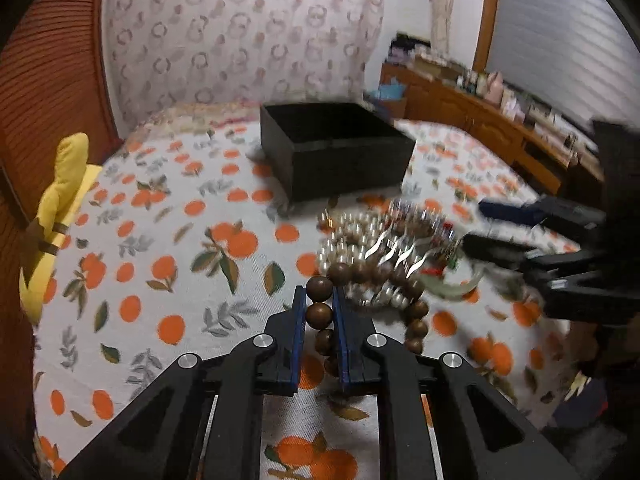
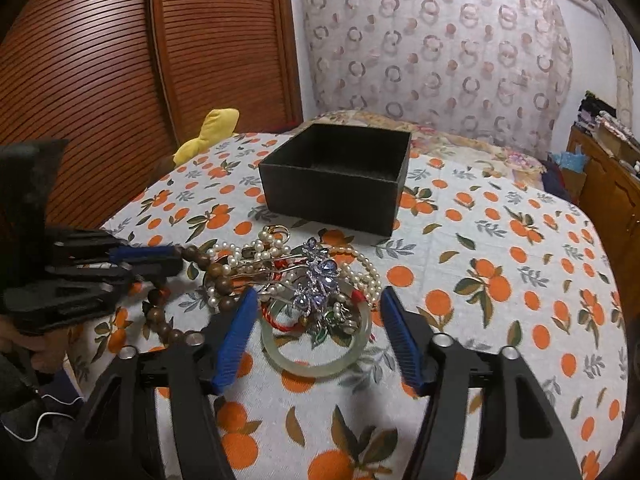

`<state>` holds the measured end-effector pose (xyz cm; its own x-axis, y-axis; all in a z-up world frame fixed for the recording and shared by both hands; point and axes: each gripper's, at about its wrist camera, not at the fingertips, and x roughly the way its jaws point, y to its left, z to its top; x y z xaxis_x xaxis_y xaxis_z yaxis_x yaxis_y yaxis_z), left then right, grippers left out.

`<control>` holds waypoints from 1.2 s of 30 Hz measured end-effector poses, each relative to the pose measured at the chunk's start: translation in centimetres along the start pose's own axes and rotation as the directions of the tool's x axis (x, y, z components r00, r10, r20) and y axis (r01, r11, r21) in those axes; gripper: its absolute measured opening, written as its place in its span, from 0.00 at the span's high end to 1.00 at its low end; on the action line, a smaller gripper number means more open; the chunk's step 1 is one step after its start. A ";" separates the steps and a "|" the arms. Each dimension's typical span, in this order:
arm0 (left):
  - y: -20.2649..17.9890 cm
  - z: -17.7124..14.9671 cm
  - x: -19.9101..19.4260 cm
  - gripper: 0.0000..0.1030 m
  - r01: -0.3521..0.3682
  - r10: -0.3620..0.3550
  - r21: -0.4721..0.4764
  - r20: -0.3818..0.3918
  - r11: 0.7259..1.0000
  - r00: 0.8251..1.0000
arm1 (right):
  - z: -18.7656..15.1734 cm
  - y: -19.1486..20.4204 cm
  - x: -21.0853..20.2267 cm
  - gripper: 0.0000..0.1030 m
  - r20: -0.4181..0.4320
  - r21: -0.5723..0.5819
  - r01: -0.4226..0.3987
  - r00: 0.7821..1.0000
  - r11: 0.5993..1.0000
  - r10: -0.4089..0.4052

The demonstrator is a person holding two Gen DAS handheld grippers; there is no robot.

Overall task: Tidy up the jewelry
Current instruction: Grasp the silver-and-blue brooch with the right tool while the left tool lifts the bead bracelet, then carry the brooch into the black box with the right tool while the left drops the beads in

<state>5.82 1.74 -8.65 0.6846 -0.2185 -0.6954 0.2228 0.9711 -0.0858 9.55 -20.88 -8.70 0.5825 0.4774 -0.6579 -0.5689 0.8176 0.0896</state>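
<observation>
A heap of jewelry lies on the orange-print cloth [image 2: 500,280]. It holds a brown wooden bead bracelet [image 1: 320,314], pearl strands [image 2: 366,270], a blue gem brooch [image 2: 318,276] and a pale green jade bangle [image 2: 316,368]. My left gripper [image 1: 319,300] is shut on the wooden bead bracelet [image 2: 216,270] at the heap's left side, with beads pinched between its blue pads. The right gripper [image 2: 318,294] stands open over the bangle, its pads apart from it on both sides. In the left wrist view the right gripper [image 1: 480,228] shows at the heap's right edge. An open black box [image 2: 332,200] sits behind the heap.
A yellow plush toy [image 1: 68,184] lies at the cloth's far left edge by brown louvred doors [image 2: 100,80]. A wooden dresser [image 1: 480,120] with clutter runs along the right. A patterned curtain [image 2: 440,60] hangs behind the box.
</observation>
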 end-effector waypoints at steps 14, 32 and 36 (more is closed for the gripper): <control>-0.3 2.0 -4.7 0.88 0.005 -0.002 -0.018 0.139 1.000 0.990 | 2.6 -0.7 4.5 0.62 -0.091 0.019 -0.067 0.994 0.998 0.069; 0.3 2.8 -4.9 0.88 0.002 0.002 -0.022 0.150 1.000 0.989 | 3.0 -1.3 4.4 0.76 -0.111 -0.048 -0.037 0.993 0.998 0.031; 0.3 2.8 -4.9 0.88 0.001 0.003 -0.022 0.151 1.000 0.989 | 3.4 -1.5 3.5 0.76 -0.074 -0.077 0.017 0.997 0.997 -0.023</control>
<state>4.47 2.84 -3.26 0.7823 -0.2278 -0.5798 0.2077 0.9729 -0.1021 14.42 -19.39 -8.63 0.5510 0.4331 -0.7133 -0.6016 0.7985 0.0201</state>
